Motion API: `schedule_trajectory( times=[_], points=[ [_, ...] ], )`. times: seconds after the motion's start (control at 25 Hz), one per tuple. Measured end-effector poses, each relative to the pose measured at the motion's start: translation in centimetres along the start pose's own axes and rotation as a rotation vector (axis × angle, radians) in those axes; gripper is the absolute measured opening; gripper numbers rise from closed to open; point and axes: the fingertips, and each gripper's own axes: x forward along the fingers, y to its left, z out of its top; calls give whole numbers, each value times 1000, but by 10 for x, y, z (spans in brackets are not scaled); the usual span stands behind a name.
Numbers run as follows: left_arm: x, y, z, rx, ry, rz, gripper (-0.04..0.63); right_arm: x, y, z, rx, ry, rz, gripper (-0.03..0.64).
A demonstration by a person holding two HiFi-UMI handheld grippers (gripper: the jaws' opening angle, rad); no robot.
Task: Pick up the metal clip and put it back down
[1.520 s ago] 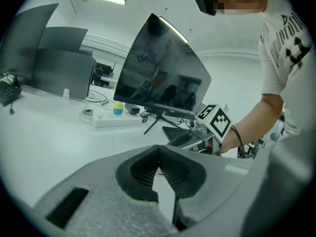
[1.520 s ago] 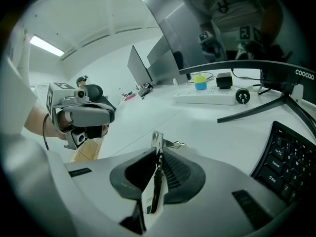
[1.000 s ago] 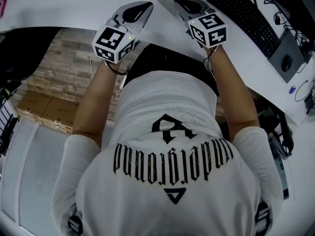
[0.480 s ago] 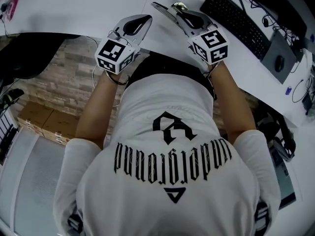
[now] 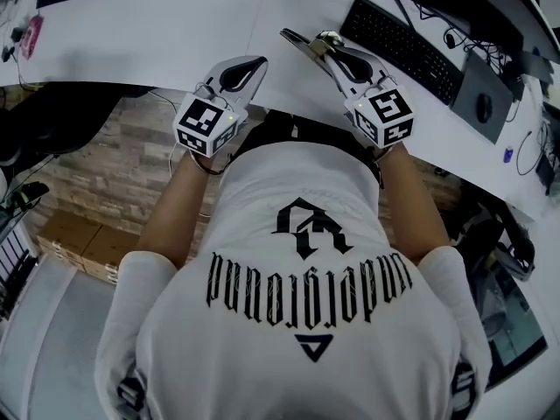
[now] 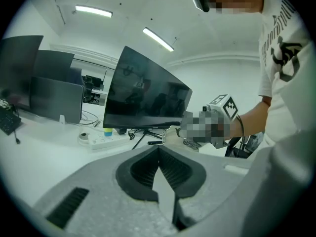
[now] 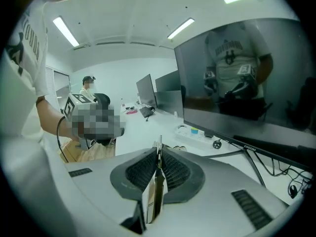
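Observation:
In the head view both grippers are held over the near edge of the white desk (image 5: 175, 33). My right gripper (image 5: 302, 42) is shut on the metal clip (image 5: 327, 38), which glints beside its fingers. In the right gripper view the clip (image 7: 157, 181) is a thin flat metal piece standing on edge between the ribbed pads, and the right gripper (image 7: 159, 151) points toward a dark monitor. My left gripper (image 5: 256, 60) hovers to the left of it. In its own view the left gripper (image 6: 159, 148) has its pads meeting at the tip with nothing between them.
A black keyboard (image 5: 398, 46) and a mouse (image 5: 484, 108) lie on the desk to the right of my right gripper. A dark monitor (image 6: 148, 98) and a white power strip (image 6: 101, 141) stand further back. Cables trail at the right edge. A brick wall and boxes lie below the desk.
Both grippers and the desk sit lower in the head view than a second ago, and more of the desk shows. The right gripper still grips the clip. The left stays shut.

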Motion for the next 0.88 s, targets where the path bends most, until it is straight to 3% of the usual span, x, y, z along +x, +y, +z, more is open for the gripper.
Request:
schedule_trajectory(
  times=[0.36, 0.88],
  points=[
    [14, -38, 26, 32, -10, -58, 12, -47, -5, 13, 1, -46, -46, 38],
    [48, -128, 61, 103, -36, -63, 12, -136, -20, 5, -10, -139, -33, 38]
  ],
)
